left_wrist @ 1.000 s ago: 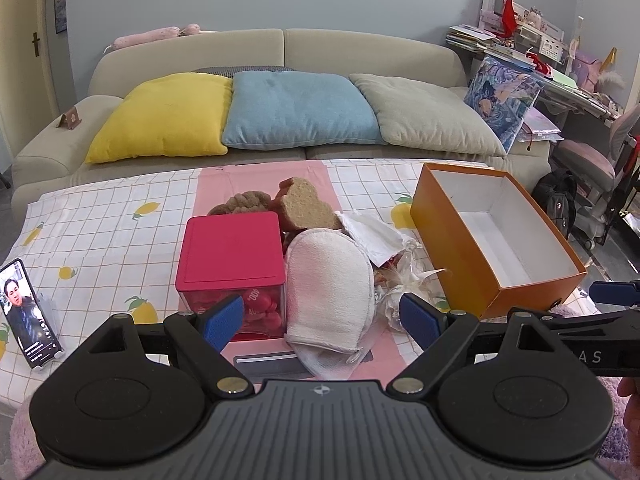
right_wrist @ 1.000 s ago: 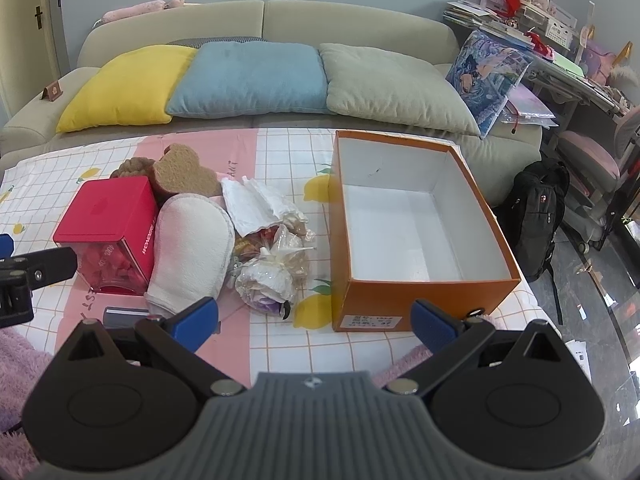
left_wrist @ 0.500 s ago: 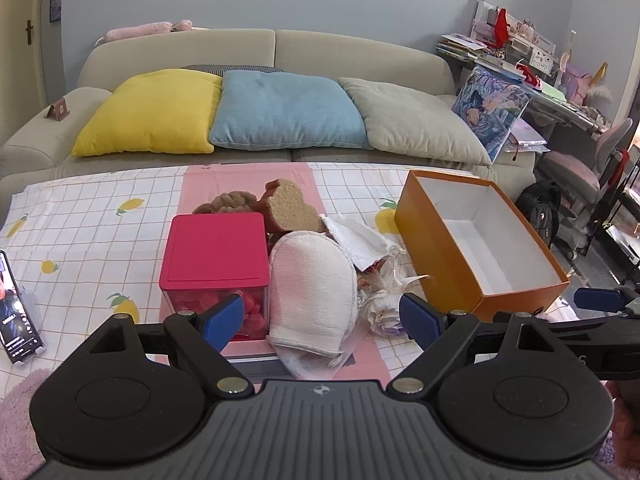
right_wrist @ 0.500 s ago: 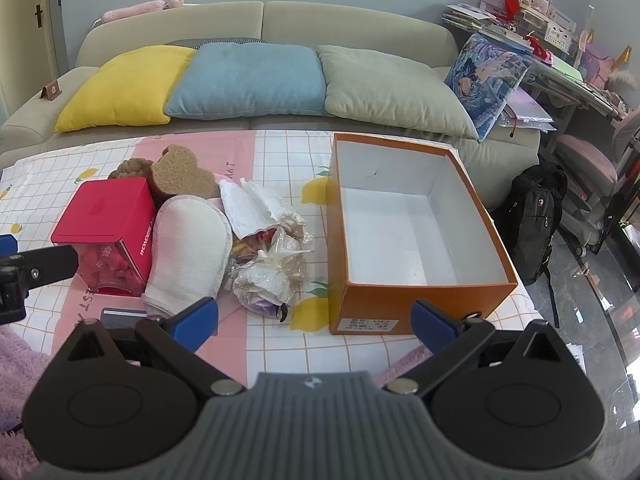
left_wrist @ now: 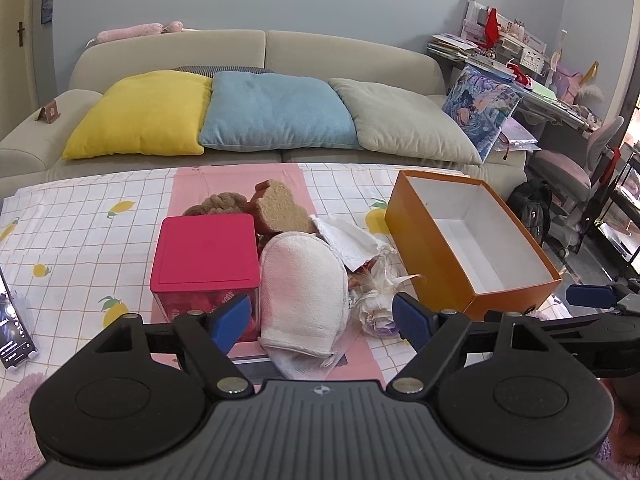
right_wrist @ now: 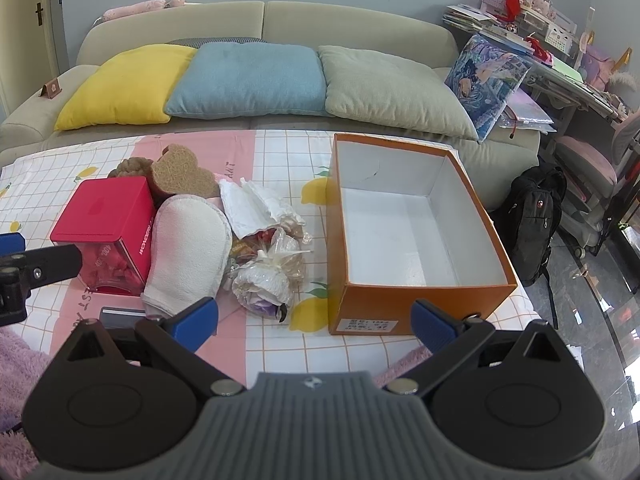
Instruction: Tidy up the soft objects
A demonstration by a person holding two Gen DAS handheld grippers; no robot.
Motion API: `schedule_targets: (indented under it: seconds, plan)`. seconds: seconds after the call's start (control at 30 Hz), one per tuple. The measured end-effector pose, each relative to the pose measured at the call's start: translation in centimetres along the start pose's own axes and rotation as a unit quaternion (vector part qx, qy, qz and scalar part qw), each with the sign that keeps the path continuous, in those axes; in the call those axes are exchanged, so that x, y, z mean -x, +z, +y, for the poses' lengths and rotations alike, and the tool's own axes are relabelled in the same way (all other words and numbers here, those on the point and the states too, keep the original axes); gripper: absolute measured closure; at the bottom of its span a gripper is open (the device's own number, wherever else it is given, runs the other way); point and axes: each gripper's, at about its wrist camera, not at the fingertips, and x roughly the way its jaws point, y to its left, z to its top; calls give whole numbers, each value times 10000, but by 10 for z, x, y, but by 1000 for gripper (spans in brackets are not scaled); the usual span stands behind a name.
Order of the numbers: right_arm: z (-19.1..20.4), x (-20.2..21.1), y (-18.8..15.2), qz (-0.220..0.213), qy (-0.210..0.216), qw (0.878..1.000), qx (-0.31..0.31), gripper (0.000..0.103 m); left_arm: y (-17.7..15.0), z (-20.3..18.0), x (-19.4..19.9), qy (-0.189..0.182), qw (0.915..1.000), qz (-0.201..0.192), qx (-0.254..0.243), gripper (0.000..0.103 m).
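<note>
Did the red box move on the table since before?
No. The red box sits against the white mitt and the brown sponge as before, equally far from the orange box. Only the camera view shifted.

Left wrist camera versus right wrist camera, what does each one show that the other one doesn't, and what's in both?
Only the left wrist view shows the black phone at the table's left edge. Only the right wrist view shows the white label on the near end of the open orange cardboard box. Both show that box, the red-lidded clear plastic container, the white terry wash mitt and the brown heart-shaped sponge.
</note>
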Motion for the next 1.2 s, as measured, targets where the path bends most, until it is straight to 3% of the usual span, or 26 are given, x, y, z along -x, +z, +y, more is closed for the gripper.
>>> schedule_targets:
  seconds: [0.93,1.2]
  plan:
    - [2,-3,-1,38,21,10000,34,3,-5,1,-2,18,10000,39,-32,9]
    - [-4,-12,6,-81,648,9979,36,6,-5,10,-11,-245,9995,171,80,11]
